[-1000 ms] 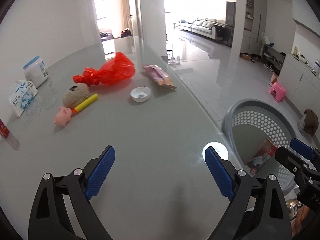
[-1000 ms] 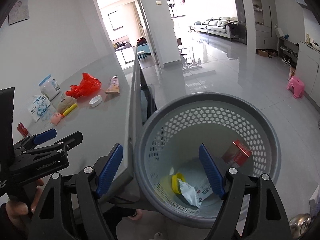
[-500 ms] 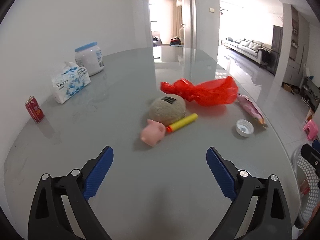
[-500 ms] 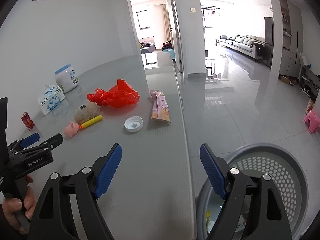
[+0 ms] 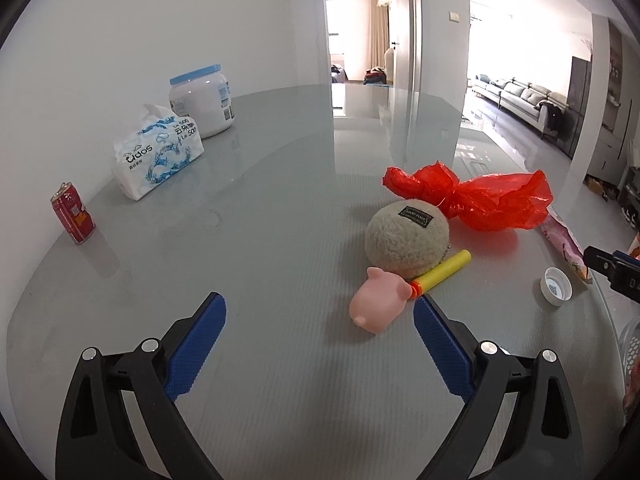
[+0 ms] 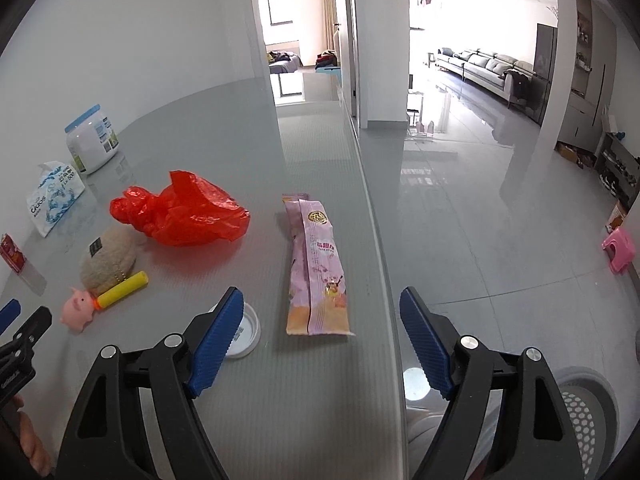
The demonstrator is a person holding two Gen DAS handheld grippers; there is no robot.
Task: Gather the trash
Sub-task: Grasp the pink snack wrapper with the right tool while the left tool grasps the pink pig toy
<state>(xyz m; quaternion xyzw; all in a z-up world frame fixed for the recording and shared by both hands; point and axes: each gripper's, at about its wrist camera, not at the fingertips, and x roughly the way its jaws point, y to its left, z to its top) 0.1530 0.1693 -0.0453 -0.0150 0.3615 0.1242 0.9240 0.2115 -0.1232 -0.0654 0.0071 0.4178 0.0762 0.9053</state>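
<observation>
On the grey table a pink snack wrapper (image 6: 318, 268) lies lengthwise just ahead of my right gripper (image 6: 322, 330), whose jaws stand open and empty. A white lid (image 6: 245, 334) sits partly behind its left finger. A crumpled red plastic bag (image 6: 184, 214) lies farther back. My left gripper (image 5: 320, 334) is open and empty, low over the table, with a pink toy pig (image 5: 380, 300) just inside its right finger. The red bag (image 5: 480, 200), the white lid (image 5: 556, 286) and the wrapper (image 5: 562, 240) show to its right. The grey perforated basket (image 6: 584, 412) stands on the floor at lower right.
A fuzzy beige ball (image 5: 406, 236), a yellow foam dart (image 5: 442, 270), a tissue pack (image 5: 158, 156), a white jar with blue lid (image 5: 202, 100) and a red can (image 5: 72, 218) stand on the table. The table edge (image 6: 380, 260) runs beside the wrapper. A pink stool (image 6: 618, 248) stands on the floor.
Both grippers swung left from the basket to over the table. The right one now faces the wrapper and lid, the left one the pig and ball. Both stayed open.
</observation>
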